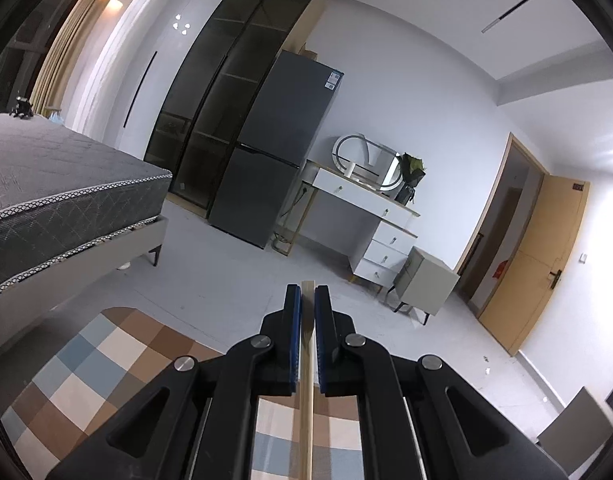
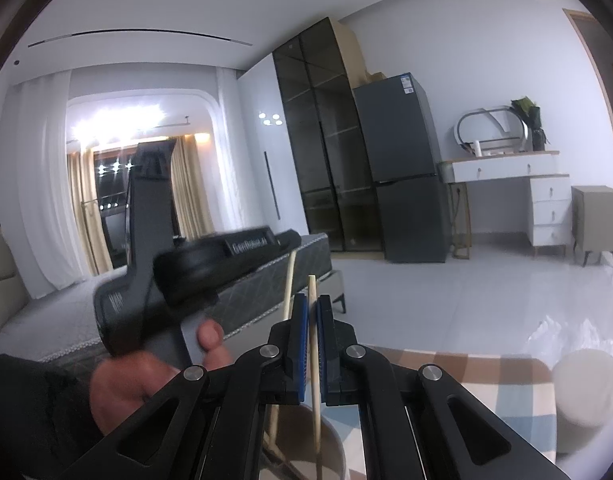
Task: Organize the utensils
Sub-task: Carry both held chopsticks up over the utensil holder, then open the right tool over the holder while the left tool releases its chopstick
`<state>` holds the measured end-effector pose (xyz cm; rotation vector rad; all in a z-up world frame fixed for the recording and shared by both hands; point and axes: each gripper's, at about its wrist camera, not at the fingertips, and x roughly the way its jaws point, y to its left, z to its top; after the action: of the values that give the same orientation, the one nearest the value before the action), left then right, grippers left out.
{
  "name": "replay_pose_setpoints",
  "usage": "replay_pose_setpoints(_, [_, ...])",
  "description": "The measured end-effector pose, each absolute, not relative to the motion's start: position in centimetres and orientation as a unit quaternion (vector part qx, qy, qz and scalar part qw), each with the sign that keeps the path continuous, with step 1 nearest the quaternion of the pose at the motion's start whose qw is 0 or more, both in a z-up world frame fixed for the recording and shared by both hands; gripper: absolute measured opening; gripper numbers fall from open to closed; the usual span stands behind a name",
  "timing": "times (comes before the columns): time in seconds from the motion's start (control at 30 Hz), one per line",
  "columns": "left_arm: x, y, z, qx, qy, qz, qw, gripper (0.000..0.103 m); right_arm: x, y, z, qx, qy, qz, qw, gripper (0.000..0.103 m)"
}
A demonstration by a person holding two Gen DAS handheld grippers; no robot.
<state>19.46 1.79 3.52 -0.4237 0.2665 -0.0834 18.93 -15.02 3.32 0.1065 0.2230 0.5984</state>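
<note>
In the left wrist view my left gripper (image 1: 307, 300) is shut on a pale wooden chopstick (image 1: 306, 420) that runs straight between the blue pads and pokes out just past the tips. My right gripper (image 2: 312, 308) is shut on a second chopstick (image 2: 315, 400), held nearly upright. Its lower end drops into the mouth of a grey round cup (image 2: 340, 446) under the jaws. Just left of it stands the first chopstick (image 2: 287, 292), slanted, its lower end hidden behind my right gripper's arm. A person's hand (image 2: 138, 380) grips the left tool's black body.
A checkered cloth (image 1: 86, 360) in brown, blue and cream lies below both grippers. At the right sit a white round object (image 2: 586, 388) and crinkled clear plastic (image 2: 566, 332). Beyond are a bed (image 1: 46, 184), a grey fridge (image 1: 274, 152), a white dresser (image 1: 366, 216) and open floor.
</note>
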Motion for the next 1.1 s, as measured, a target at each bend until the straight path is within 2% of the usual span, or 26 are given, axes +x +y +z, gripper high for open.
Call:
replay_pose_setpoints(0.43, [17.8, 1.3, 4.3, -0.179, 0.143, -0.041, 0.973, 0.004, 18.5, -15.8, 3.2, 0.06, 0.117, 0.29, 0.948, 0.004])
replay_pose_setpoints(0.93, [17.8, 1.7, 3.7, -0.17, 0.152, -0.014, 0.974, 0.005, 18.7, -15.3, 2.2, 0.062, 0.178, 0.288, 0.939, 0.007])
replay_pose_setpoints(1.0, [17.7, 1.6, 3.9, -0.172, 0.153, -0.017, 0.973, 0.004, 18.7, -15.6, 2.1, 0.069, 0.188, 0.281, 0.938, 0.01])
replay_pose_setpoints(1.03, [17.6, 1.7, 4.0, -0.173, 0.152, -0.018, 0.973, 0.004, 18.7, -15.7, 2.1, 0.071, 0.193, 0.274, 0.939, 0.019])
replay_pose_setpoints(1.1, [17.4, 1.7, 4.1, -0.174, 0.152, -0.019, 0.973, 0.004, 18.6, -16.0, 2.2, 0.083, 0.206, 0.275, 0.935, 0.024])
